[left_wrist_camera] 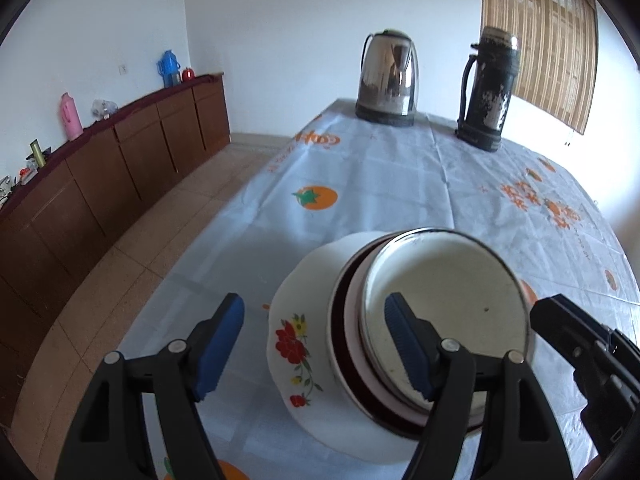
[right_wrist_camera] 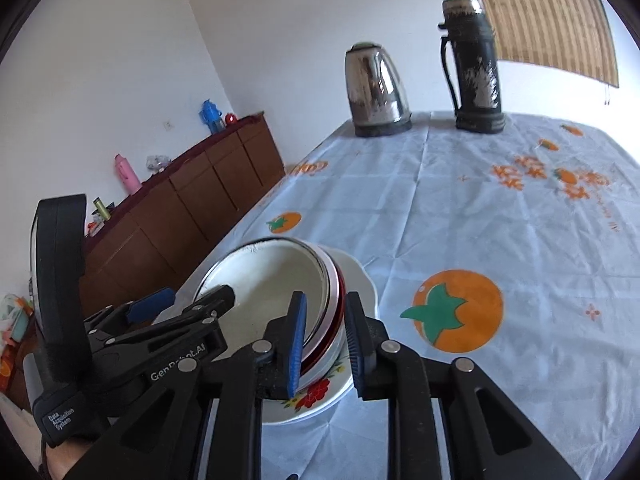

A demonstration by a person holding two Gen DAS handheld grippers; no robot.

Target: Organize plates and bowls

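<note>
Between the pads of the right tongs (right_wrist_camera: 325,320), pinched the near rims of the nested bowls: white enamel bowl (right_wrist_camera: 272,280) on top, red-rimmed bowl (right_wrist_camera: 339,308) under it. Clenched there, one pad inside the enamel bowl and one outside the stack, likely so as to shift all the bowls as one rather than singly. Held the stack tipped on the flowered plate (left_wrist_camera: 292,340) beneath, off-centre toward the right tongs' side. Had the left tongs (left_wrist_camera: 316,312) released, pads spread wide on the side of the pile opposite the right tongs, one pad above the enamel bowl, the other out past the plate's rim, touching nothing visibly. Probably poised so to steady or take the plate. Could not tell how many bowls nested between red and enamel. Judged the sorting nearly done, with everything gathered into one pile. Beyond both tongs' tips, found only bare tomato-print tablecloth (right_wrist_camera: 480,220), then a steel kettle (left_wrist_camera: 386,80) and a worn dark flask (left_wrist_camera: 490,88) well ahead at the table's far end.
</note>
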